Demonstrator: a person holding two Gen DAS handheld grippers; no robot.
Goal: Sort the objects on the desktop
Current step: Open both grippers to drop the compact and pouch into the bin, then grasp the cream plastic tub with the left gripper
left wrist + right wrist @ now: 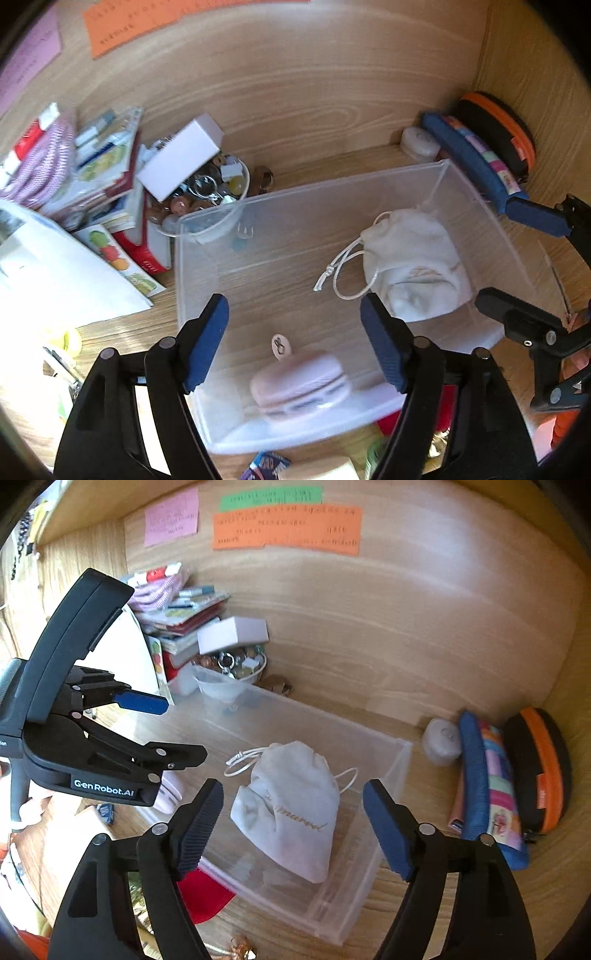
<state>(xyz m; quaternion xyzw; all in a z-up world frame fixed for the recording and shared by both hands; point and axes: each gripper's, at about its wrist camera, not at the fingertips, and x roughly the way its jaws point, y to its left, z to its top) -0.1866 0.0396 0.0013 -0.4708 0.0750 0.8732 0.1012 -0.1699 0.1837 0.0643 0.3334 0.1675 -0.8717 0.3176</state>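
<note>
The left gripper (293,341) hangs above the near end of a clear plastic bin (314,184), its blue pads spread wide with nothing between them. Directly below that gap, a pink macaron-shaped case (300,384) lies on the bin floor against the near wall, a small round tag at its far side. The right gripper (293,825) is likewise wide open and grips nothing; it hovers over the same bin (369,867), above a white drawstring pouch (291,808) that lies inside toward the bin's right wall, cords trailing toward the far-left. In the left wrist view the pouch (413,266) sits well apart from the macaron case. The bin rests on a wooden desk (332,92). Something red (205,897) shows on the desk at the bin's near wall; its nature cannot be told. Beyond the bin's far-left corner stands a bowl of small trinkets (207,192) with a white box (181,157) lying tilted across it, and a stack of booklets (99,166) lies further left. At the desk's far-right corner a small white round container (441,742), a blue pencil case (487,786) and a black and orange case (539,768) stand side by side. Pink, green and orange notes (286,526) are stuck to the back panel.
</note>
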